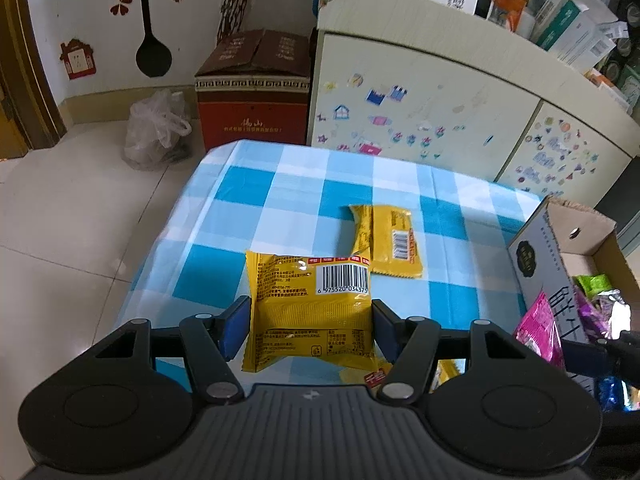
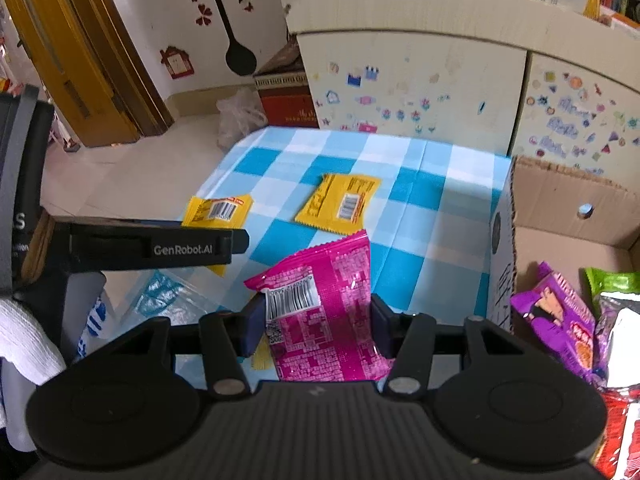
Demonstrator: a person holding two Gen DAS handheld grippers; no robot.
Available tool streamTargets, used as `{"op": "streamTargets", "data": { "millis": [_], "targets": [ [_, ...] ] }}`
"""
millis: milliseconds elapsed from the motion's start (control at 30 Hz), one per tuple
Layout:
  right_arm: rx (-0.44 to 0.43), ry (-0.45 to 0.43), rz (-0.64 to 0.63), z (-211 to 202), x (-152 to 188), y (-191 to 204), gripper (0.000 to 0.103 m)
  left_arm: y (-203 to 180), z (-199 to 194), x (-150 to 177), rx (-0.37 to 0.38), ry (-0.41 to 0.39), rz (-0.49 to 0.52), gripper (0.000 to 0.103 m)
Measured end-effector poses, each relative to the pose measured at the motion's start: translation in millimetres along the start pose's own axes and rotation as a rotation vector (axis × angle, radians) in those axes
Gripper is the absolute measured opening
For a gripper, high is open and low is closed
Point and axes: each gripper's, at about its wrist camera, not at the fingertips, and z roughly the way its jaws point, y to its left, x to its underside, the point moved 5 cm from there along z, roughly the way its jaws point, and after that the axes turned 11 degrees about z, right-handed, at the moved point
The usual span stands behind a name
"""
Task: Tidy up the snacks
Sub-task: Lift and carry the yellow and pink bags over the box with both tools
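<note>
Left tool [image 1: 311, 330] is clamped on a yellow packet [image 1: 310, 304], right tool [image 2: 316, 328] on a pink packet [image 2: 324, 312], both lifted over the checked counter [image 2: 420, 216]. Second yellow packet [image 1: 386, 240] lies flat beyond; cardboard box [image 2: 560, 208] of snacks sits far right. Risk: slick film, edge-on pinch, either packet could slip or snag the box wall.
</note>
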Motion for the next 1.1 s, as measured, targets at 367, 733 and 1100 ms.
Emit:
{"op": "streamTargets", "data": {
  "millis": [367,733,1100],
  "targets": [
    [-0.010,-0.067,0.019,-27,-13,-7,0.054,-20,-19,-10,0.007,-0.042,0.031,0.068],
    [0.041,-0.140,0.075,-54,-26,-36,0.054,-52,-28,-18,0.041,-0.076,0.065,0.068],
    [0.091,-0.203,0.128,-83,-35,-72,0.053,-96,-35,-21,0.132,-0.121,0.136,0.068]
  ]
}}
